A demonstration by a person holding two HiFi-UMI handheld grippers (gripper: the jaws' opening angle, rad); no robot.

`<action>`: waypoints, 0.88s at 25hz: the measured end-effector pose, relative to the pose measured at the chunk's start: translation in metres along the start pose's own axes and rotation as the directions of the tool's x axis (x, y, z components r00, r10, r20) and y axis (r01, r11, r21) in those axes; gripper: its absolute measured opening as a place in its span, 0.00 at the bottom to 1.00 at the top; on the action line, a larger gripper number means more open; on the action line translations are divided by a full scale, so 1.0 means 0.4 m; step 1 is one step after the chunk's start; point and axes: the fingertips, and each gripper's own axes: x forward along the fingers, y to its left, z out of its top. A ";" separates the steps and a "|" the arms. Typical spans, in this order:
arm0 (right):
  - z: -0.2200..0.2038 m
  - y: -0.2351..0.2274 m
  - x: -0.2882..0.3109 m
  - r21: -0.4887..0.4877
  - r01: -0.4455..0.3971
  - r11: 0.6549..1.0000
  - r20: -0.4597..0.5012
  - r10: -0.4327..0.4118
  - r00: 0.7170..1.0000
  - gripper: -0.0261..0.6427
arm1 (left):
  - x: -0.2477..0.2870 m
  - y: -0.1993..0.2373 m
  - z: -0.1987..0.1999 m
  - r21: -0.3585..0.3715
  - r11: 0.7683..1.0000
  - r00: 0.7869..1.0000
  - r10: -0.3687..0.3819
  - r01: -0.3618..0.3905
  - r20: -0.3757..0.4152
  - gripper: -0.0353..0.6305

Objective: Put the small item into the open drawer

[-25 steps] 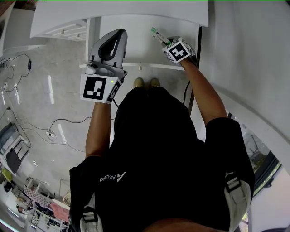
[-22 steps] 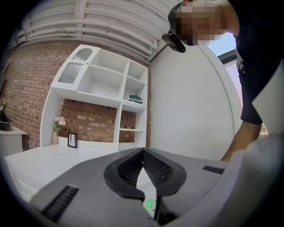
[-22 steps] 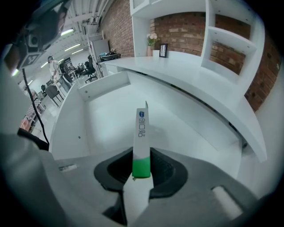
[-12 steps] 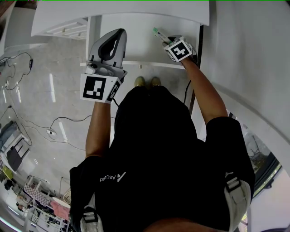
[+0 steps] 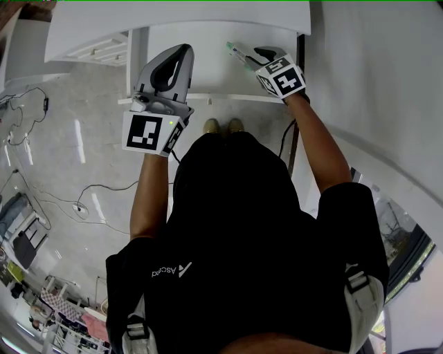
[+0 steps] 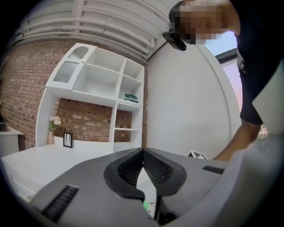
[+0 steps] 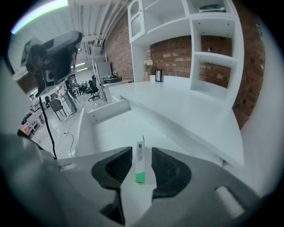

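Release is what is happening: my right tongs [image 7: 142, 156] are opening, already spread about as wide as they go. The tube [image 7: 140, 160] stands between the jaws with a gap on either side, so neither pad presses on it. A second ago they were much narrower around it, and in the head view the tongs have since shifted slightly toward 12 o'clock, further over the drawer [image 5: 187, 66]. My left tongs [image 6: 143, 153] have not moved; their jaws meet at the tips with nothing between them, and they hang at 11 o'clock in the head view, above the drawer's left half.

The tube, white with a green end, is over the drawer's right half at about 1 o'clock in the head view, pointing toward 10 o'clock from my right tongs. I cannot tell whether it already lies on the drawer floor or is only now leaving the jaws. Either way, I judge the placing step as good as done; what remains is to draw my right tongs back toward 6 o'clock without knocking it.

Count: one tube, one drawer pulled out below the counter [image 5: 208, 14], two tongs.
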 end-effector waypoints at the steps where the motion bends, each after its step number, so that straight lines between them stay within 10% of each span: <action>1: 0.023 0.002 -0.022 0.004 -0.001 1.000 0.031 0.001 1.000 0.24 | 0.002 -0.006 0.001 0.001 1.000 1.000 -0.005 0.005 -0.002 0.05; 7: 0.173 0.031 -0.175 0.028 -0.018 0.999 0.267 0.009 0.964 0.18 | 0.022 -0.054 0.016 -0.003 0.999 0.999 -0.036 0.036 0.008 0.05; 22: 0.355 0.134 -0.496 0.039 -0.041 0.998 0.633 0.007 0.774 0.06 | 0.025 -0.153 0.079 0.001 0.992 0.989 -0.128 0.128 0.069 0.05</action>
